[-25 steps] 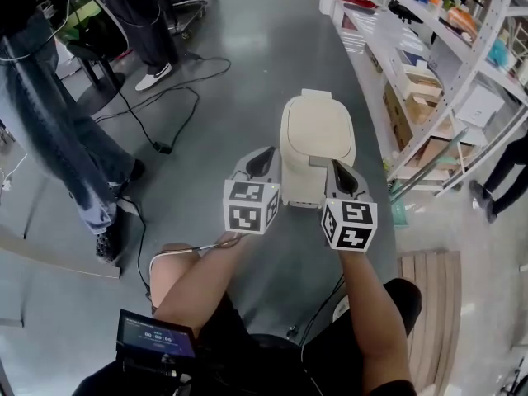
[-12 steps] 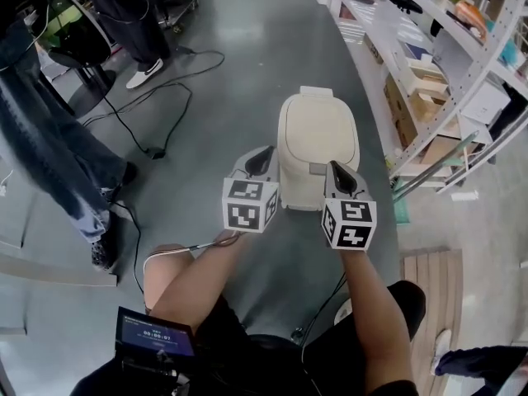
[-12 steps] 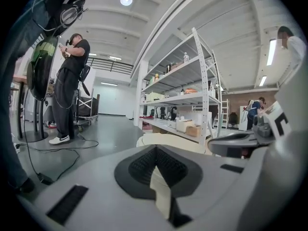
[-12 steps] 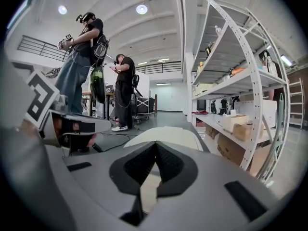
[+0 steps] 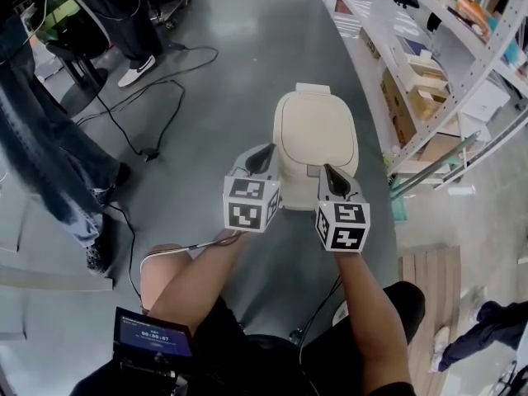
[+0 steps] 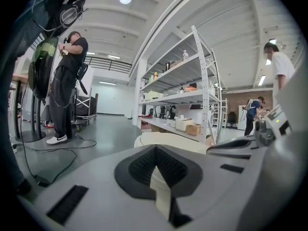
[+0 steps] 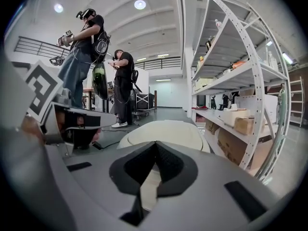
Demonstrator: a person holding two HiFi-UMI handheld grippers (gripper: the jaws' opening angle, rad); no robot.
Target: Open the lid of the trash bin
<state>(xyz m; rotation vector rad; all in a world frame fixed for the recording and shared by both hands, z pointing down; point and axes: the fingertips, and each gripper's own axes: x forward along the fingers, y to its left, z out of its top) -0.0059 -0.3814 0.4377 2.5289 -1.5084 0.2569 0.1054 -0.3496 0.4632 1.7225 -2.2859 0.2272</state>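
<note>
The cream trash bin (image 5: 316, 130) stands on the grey floor with its lid down; a small front latch faces me. My left gripper (image 5: 262, 157) hovers at the bin's near left side, its jaws together with nothing between them. Just over the bin's front edge, by the latch, my right gripper (image 5: 330, 176) is likewise shut and empty. In the left gripper view the bin's lid (image 6: 168, 139) lies right beyond the left gripper (image 6: 156, 150). The right gripper view shows the lid (image 7: 161, 130) straight ahead of the right gripper (image 7: 155, 146).
White shelving (image 5: 462, 64) with cardboard boxes runs along the right, close to the bin. Black cables (image 5: 144, 130) trail over the floor at left. People stand at the left and far left (image 5: 37, 139). A wooden pallet (image 5: 425, 304) lies at lower right.
Both grippers have come slightly nearer the bin's front; the right one moved a little left toward the latch. The person at left has stepped away.
</note>
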